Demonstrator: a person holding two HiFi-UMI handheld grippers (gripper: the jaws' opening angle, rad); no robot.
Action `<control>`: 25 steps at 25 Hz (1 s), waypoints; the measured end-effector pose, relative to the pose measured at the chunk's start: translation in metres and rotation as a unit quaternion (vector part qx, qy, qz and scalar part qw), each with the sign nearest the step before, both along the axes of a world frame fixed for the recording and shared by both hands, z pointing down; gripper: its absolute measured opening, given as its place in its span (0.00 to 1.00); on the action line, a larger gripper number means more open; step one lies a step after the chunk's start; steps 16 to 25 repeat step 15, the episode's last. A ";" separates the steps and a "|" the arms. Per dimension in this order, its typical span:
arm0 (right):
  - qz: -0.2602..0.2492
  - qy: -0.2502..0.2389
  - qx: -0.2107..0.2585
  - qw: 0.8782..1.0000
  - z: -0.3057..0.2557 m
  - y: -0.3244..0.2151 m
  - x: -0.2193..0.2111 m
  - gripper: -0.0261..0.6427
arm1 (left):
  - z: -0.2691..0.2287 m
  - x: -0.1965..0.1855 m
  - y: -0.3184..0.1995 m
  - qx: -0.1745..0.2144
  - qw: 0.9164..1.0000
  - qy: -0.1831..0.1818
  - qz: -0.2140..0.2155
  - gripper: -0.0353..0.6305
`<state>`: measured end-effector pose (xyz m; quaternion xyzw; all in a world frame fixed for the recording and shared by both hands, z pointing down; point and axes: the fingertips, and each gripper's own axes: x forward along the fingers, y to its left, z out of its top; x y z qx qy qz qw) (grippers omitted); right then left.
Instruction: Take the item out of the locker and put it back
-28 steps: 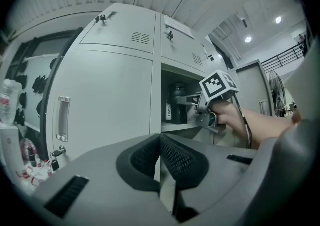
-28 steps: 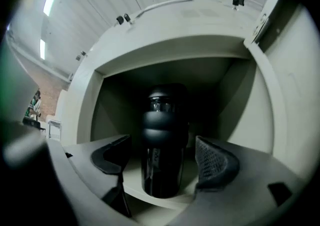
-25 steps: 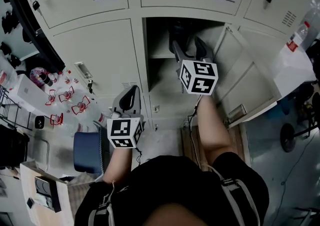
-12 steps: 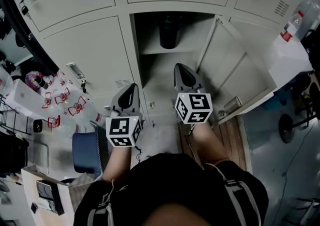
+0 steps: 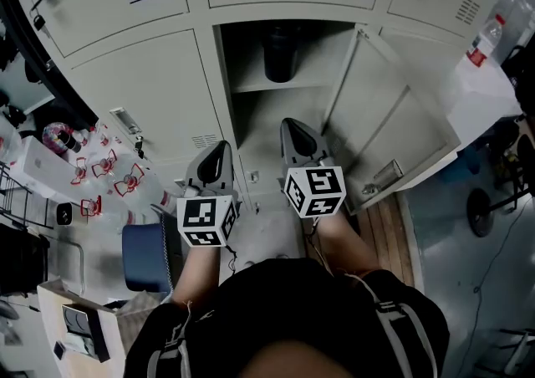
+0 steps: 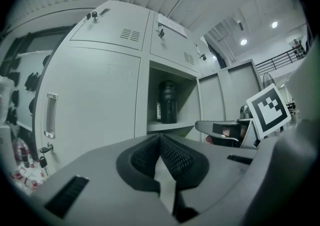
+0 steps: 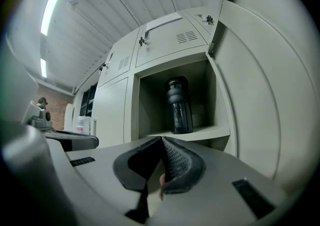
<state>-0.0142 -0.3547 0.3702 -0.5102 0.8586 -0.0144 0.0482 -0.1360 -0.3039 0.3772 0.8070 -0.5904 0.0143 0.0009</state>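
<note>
The right gripper (image 5: 294,130) hangs low in front of the open locker (image 5: 272,113), its jaws pressed together on nothing. The left gripper (image 5: 219,150), just beside it, is likewise closed and empty. The dark bottle (image 5: 280,54) stands upright on the shelf (image 7: 200,132) — ahead of both grippers and above them, well apart from either — with the locker door (image 5: 393,117) swung open off the right gripper's right side.
</note>
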 end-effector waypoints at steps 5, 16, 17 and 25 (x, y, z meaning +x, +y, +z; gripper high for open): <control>-0.003 -0.002 -0.002 1.000 0.000 0.001 -0.004 0.06 | 0.000 -0.003 0.000 0.001 1.000 0.000 -0.003 0.07; -0.006 -0.002 0.005 1.000 -0.004 0.000 -0.011 0.06 | -0.002 -0.005 -0.004 0.003 1.000 0.002 -0.002 0.07; -0.006 -0.002 0.005 1.000 -0.004 0.000 -0.011 0.06 | -0.002 -0.005 -0.004 0.003 1.000 0.002 -0.002 0.07; -0.006 -0.002 0.005 1.000 -0.004 0.000 -0.011 0.06 | -0.002 -0.005 -0.004 0.003 1.000 0.002 -0.002 0.07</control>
